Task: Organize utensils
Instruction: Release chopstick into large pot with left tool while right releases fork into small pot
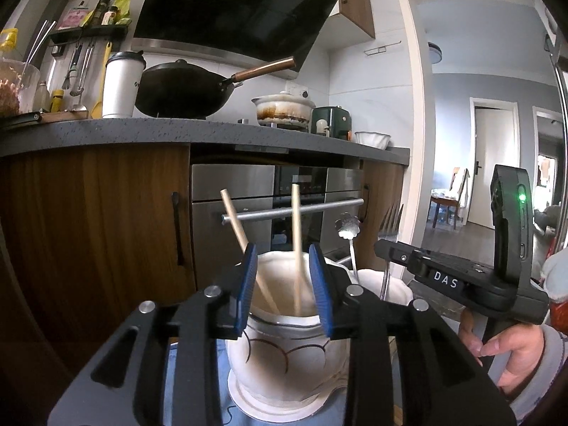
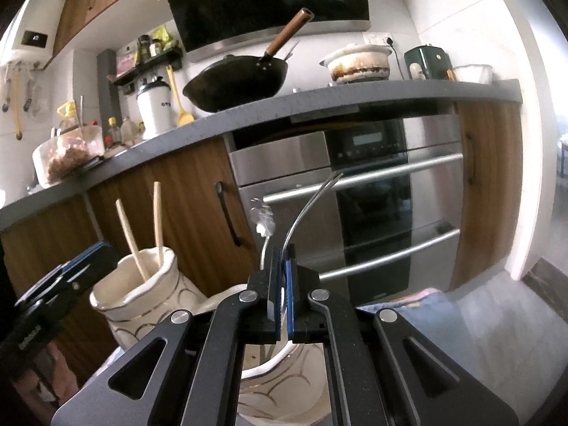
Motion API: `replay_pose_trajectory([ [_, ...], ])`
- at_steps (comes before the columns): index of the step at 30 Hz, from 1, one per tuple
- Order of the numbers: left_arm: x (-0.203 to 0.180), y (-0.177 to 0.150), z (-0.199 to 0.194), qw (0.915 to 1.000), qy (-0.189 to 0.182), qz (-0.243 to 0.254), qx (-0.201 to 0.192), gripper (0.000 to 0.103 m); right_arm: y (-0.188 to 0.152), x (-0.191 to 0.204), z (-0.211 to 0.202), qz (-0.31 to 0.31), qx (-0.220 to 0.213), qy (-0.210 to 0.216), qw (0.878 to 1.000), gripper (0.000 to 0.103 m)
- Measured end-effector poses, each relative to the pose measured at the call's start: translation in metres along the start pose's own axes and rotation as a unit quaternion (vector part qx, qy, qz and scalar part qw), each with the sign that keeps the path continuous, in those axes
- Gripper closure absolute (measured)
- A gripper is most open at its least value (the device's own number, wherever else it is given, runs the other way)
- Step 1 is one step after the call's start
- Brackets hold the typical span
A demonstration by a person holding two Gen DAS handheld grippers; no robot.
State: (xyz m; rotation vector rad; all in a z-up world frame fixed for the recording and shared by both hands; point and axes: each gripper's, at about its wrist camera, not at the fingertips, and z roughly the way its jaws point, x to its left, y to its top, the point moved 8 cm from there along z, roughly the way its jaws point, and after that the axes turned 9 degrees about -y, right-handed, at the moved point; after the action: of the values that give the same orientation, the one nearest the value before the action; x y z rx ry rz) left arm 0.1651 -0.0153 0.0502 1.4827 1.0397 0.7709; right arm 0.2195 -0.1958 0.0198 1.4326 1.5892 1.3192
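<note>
While the left tool (image 1: 284,284) hovers over the near white jar (image 1: 287,355) with its blue pads spread wide either side of the rim, the right tool (image 2: 282,284) is clamped on a fork (image 2: 309,206) handle, tines up, above the second jar (image 2: 284,380). Two wooden chopsticks (image 1: 296,245) stand in the near jar. One spoon (image 1: 349,229) stands in the second jar, beside the fork.

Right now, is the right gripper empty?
No, the right gripper is shut on a fork above the right-hand holder.
</note>
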Motion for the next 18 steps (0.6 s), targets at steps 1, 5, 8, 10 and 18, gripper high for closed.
replay_pose_trajectory([
  [1,-0.001,0.000,-0.001,1.0000,0.001,0.001,-0.001,0.069,-0.001,-0.001,0.001,0.001,0.002,-0.001,1.000,0.100],
  [5,-0.003,0.000,-0.005,1.0000,-0.003,0.003,-0.004,0.062,-0.002,-0.002,0.003,0.002,0.007,-0.002,1.000,0.100],
  [8,-0.005,0.002,-0.009,0.9999,-0.003,0.007,-0.008,0.058,-0.002,-0.003,0.004,0.004,0.010,-0.001,1.000,0.099],
  [10,-0.006,0.002,-0.011,0.9999,-0.003,0.009,-0.008,0.058,-0.003,-0.004,0.004,0.005,0.010,-0.002,1.000,0.098],
  [18,-0.006,0.000,-0.019,0.9999,0.002,0.011,-0.007,0.051,-0.003,-0.009,0.004,0.014,0.012,-0.011,1.000,0.074],
])
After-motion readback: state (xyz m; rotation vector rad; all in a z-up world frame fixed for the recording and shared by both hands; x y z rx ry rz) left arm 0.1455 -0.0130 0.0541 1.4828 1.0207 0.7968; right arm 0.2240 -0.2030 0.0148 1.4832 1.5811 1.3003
